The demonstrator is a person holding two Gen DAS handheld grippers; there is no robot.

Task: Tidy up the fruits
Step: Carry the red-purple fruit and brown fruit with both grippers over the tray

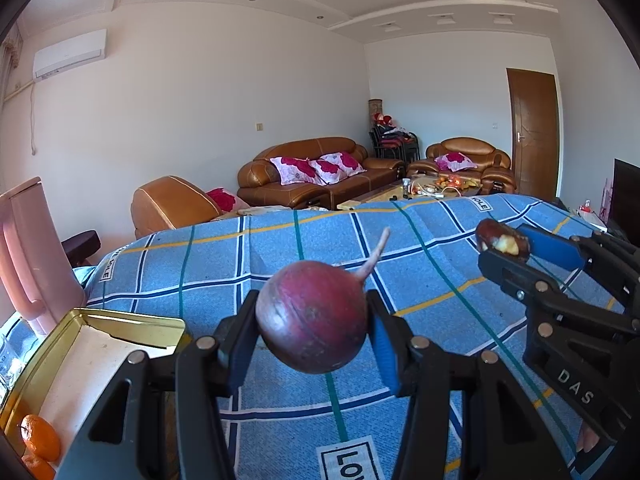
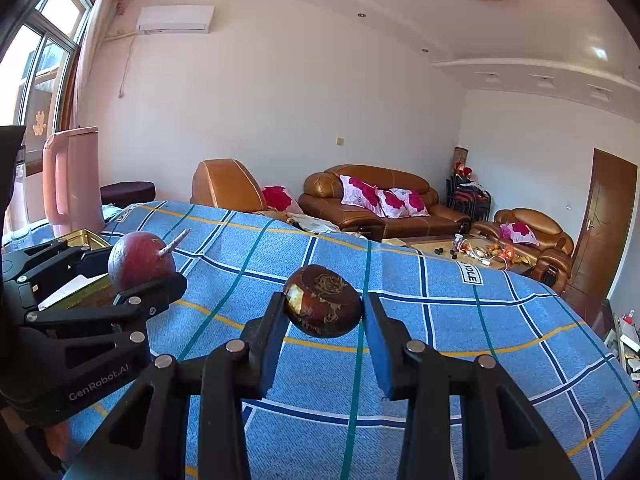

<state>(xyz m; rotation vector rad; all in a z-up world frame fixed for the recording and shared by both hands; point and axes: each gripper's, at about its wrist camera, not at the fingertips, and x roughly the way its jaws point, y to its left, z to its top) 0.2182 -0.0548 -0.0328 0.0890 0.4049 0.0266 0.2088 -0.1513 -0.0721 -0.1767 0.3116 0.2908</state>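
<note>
At the far left of the surface [image 1: 280,248], which is covered with a blue checked cloth, a gold tin tray [image 1: 120,322] is seen, open, with two oranges [image 1: 40,438] lying in its near corner and a pale sheet on its floor; a pink jug [image 1: 32,256] stands just behind it. Just to the right of the tray, the left gripper [image 1: 312,320] is held above the cloth, and its jaws are clenched on a round red radish [image 1: 312,316], whose thin root points away from the camera. Further right, the right gripper [image 2: 323,312] is also raised, and its jaws are clenched on a small dark brown fruit [image 2: 322,300], flattened, with a pale damaged spot on one side; what kind it is cannot be told. Both things are therefore in the air, not on the cloth. The step in hand is judged to be the carrying of two picked items toward the tray. For the next move, the radish should probably be brought left and lowered over the bare part of the tray, and the jaws released only when it is low, because a round thing may roll. The raised rim of the tray must be cleared, and the jug is near. The cloth between and ahead of the grippers is bare, so room is wide there; the far edge of the surface drops toward the sofas [image 1: 316,172].
</note>
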